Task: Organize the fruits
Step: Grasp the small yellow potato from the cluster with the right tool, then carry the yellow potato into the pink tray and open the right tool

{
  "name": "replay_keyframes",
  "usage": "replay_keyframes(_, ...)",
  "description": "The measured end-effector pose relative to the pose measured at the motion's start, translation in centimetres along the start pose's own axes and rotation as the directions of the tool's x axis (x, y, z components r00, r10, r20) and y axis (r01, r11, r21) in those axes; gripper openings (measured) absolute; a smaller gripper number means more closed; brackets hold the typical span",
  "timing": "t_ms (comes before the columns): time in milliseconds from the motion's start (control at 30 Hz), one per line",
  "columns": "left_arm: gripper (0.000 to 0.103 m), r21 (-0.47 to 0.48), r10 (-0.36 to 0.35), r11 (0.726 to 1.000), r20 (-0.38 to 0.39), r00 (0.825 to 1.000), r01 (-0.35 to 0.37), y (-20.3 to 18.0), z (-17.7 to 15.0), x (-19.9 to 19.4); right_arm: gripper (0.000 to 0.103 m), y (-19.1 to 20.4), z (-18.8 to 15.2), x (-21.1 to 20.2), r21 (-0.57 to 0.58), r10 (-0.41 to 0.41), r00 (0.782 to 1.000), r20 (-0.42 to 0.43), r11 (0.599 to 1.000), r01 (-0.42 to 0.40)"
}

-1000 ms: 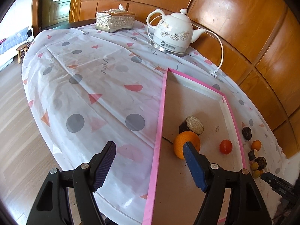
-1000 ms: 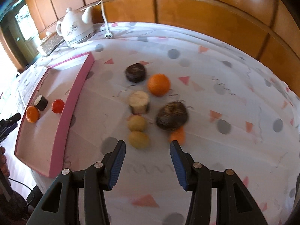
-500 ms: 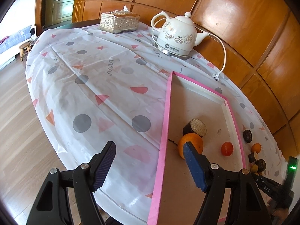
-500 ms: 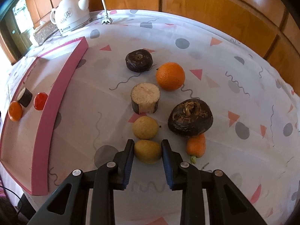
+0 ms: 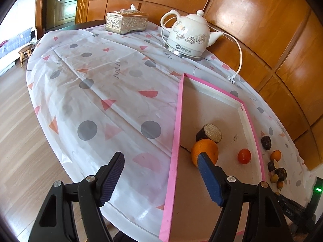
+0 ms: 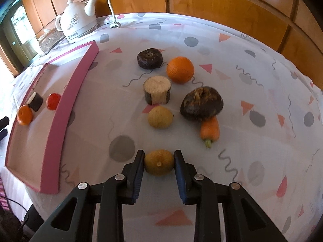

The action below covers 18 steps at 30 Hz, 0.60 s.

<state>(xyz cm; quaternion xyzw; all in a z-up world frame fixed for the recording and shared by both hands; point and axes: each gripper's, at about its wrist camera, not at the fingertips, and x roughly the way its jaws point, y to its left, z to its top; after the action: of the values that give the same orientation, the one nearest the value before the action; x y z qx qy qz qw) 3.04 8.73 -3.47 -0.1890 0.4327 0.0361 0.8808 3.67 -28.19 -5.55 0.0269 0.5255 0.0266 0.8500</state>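
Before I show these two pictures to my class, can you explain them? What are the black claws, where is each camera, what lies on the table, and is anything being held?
There is no robot here. A person holds a hand-held gripper in each hand, and a camera on each looks forward along its two fingers.

One picture is from the left gripper. It is open, holds nothing, and hangs over the edge of a pink tray. In the tray lie an orange, a small red fruit and a cut stub. Behind stand a kettle and a tissue box.

The other picture is from the right gripper. It is shut on a yellow fruit. More produce lies on the tablecloth ahead of it, including a carrot.
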Motion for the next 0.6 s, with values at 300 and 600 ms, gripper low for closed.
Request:
replay_keyframes(300, 0.076, 0.004, -0.008, 1.0, -0.018, 1.0, 0.008, -0.3, -0.1, 0.3, 0.029, 2.4, -0.4, -2.8, -0.016, 0.09, 0.995, 0.05, 0.996, -0.089)
replay_keyframes(600, 0.077, -0.002, -0.01, 1.0, -0.035, 0.999, 0.01, -0.1, -0.2, 0.6, 0.029, 8.9, 1.6, -5.2, -0.151, 0.219, 0.97, 0.102, 0.968, -0.203)
